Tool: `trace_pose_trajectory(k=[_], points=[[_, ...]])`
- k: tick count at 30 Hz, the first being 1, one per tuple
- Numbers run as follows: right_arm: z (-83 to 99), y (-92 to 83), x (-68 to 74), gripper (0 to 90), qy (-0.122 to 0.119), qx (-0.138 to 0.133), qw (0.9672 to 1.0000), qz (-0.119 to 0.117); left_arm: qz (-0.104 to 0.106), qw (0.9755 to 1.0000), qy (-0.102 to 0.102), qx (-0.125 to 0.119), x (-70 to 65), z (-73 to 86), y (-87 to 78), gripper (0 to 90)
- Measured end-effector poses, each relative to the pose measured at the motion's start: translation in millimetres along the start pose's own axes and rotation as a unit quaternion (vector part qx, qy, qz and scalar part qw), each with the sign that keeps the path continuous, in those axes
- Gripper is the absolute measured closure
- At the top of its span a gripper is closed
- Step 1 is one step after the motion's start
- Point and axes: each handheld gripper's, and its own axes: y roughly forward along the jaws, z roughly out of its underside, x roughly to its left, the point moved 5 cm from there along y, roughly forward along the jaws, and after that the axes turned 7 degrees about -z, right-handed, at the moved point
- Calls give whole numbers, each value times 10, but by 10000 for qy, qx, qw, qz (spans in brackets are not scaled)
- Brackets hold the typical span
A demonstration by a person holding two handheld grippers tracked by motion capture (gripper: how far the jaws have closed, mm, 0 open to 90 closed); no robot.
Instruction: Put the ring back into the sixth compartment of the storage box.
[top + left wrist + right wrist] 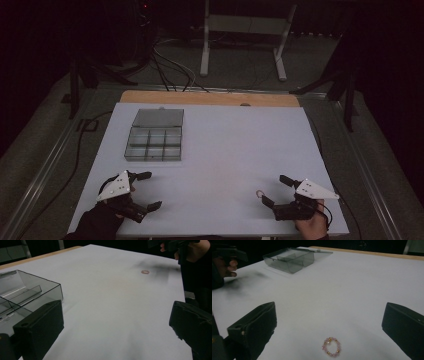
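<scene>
A beaded ring (331,347) lies on the white surface (225,145) between the spread right gripper (274,189); left gripper (147,190) spread, empty.

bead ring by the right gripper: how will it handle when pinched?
The bead ring looks like small beads strung in a loop, so it is probably floppy and may deform between the jaws. It lies flat on the smooth white table, so it will likely slide if nudged. It seems very light; the open right gripper may struggle to catch something so low.
</scene>
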Motion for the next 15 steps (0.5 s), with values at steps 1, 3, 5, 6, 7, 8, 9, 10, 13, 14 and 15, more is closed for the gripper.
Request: trace_pose_trajectory(k=[1,3,5,6,7,8,9,10,13,14,15], points=[[1,0,5,0,-3,6,10000,-23,-2,10000,-5,-5,2,-1,1,4],[-10,4,15,0,4,-20,10000,-79,0,10000,6,-9,2,-2,-2,4],[-15,5,16,0,5,-30,10000,-85,1,10000,9,-32,-1,0,-9,4],[-37,3,30,0,-2,-63,9999,-105,0,10000,17,-13,-1,6,-12,4],[-37,3,30,0,-2,-63,9999,-105,-6,10000,22,-10,-1,8,-15,4],[-62,-1,50,0,-35,-121,9999,-115,-6,10000,22,-34,1,4,-18,4],[-73,-6,58,0,-55,-149,9998,-129,-2,10000,19,-61,3,-1,-19,4],[-73,-6,58,0,-55,-149,9998,-129,-3,10000,29,-67,3,-3,-16,4],[-142,-34,67,0,-53,-310,9995,-57,9,10000,52,-17,-8,1,-5,4],[-153,-36,71,0,-50,-332,9994,-80,4,10000,68,-9,-9,0,-3,4],[-153,-36,71,0,-50,-332,9994,-80,4,10000,63,-5,-10,1,0,4]])
